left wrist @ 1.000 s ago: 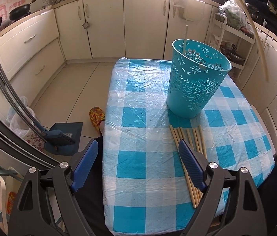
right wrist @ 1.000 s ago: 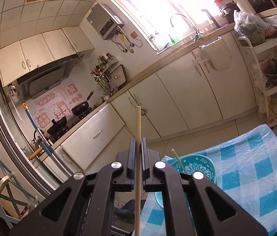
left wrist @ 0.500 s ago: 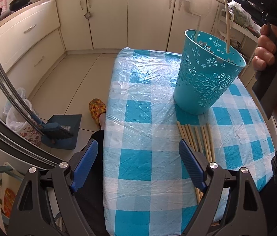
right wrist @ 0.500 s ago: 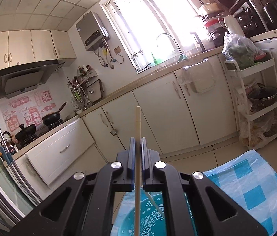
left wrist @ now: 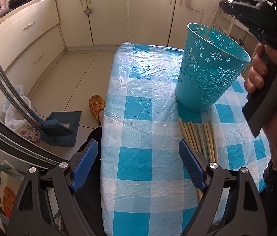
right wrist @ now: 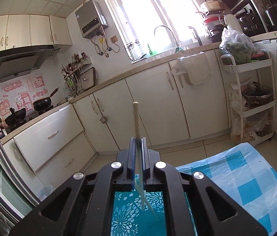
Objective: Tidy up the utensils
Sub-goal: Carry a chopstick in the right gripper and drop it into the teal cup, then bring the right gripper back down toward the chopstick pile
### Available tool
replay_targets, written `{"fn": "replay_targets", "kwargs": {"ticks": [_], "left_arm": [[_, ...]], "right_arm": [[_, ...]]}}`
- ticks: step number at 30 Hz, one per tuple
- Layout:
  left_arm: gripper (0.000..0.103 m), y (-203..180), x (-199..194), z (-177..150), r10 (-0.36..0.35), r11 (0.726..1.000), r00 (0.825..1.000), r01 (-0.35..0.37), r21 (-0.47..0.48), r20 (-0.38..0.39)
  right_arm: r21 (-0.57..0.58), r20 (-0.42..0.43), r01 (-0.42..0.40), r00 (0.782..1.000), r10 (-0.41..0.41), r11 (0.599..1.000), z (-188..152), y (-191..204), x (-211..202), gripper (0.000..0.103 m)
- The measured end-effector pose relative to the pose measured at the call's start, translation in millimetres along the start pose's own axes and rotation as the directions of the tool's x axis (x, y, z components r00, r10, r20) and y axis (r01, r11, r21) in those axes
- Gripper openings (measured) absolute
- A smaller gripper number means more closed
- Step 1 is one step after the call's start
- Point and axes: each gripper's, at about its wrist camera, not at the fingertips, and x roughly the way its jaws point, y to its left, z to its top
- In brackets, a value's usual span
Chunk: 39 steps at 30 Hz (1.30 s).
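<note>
A teal perforated basket [left wrist: 209, 68] stands on the blue-checked table [left wrist: 138, 118]; its inside shows in the right wrist view [right wrist: 130, 212]. Several wooden chopsticks [left wrist: 199, 137] lie in a row in front of it. Chopsticks [left wrist: 201, 20] stand in the basket. My left gripper [left wrist: 138, 163] is open and empty above the table's near edge, its right finger over the chopstick row. My right gripper [right wrist: 137, 151] is above the basket with a chopstick [right wrist: 136, 122] between its slightly parted pads; the chopstick's lower end reaches into the basket.
The table's left edge drops to a tiled floor with a dustpan and brush [left wrist: 59, 125] and a slipper [left wrist: 97, 106]. Kitchen cabinets [right wrist: 158, 108] run behind. A white rack [right wrist: 250, 102] with a pot stands at the right.
My right gripper has come down over the basket with the chopstick, whose lower end now sits inside. Its pads have parted slightly. The left gripper shifted slightly.
</note>
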Motion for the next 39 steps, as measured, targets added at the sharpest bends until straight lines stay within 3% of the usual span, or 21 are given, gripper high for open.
{"fn": "replay_targets", "kwargs": {"ticks": [3, 11, 16, 23, 39], "left_arm": [[0.081, -2, -3, -1, 0.004, 1.0, 1.0, -0.004, 0.004, 0.004], [0.082, 1, -17, -5, 0.026, 1.0, 0.999, -0.025, -0.01, 0.026], [0.083, 4, -23, -12, 0.029, 0.999, 0.999, -0.029, -0.02, 0.023], [0.085, 0, -38, -21, 0.041, 0.999, 0.999, -0.041, -0.002, 0.031], [0.086, -19, -56, -39, 0.05, 0.998, 0.999, -0.051, 0.039, 0.015]], "right_arm": [[-0.021, -0.025, 0.008, 1.0, -0.008, 1.0, -8, 0, -5, 0.007], [-0.081, -0.05, 0.018, 0.998, -0.022, 0.997, -24, 3, -56, 0.04], [-0.184, -0.114, 0.085, 0.988, -0.107, 0.979, -43, 5, -85, 0.045], [-0.23, -0.206, 0.153, 0.957, -0.202, 0.961, -58, 2, -106, 0.052], [-0.284, -0.293, 0.197, 0.914, -0.281, 0.938, -77, 0, -140, 0.068]]}}
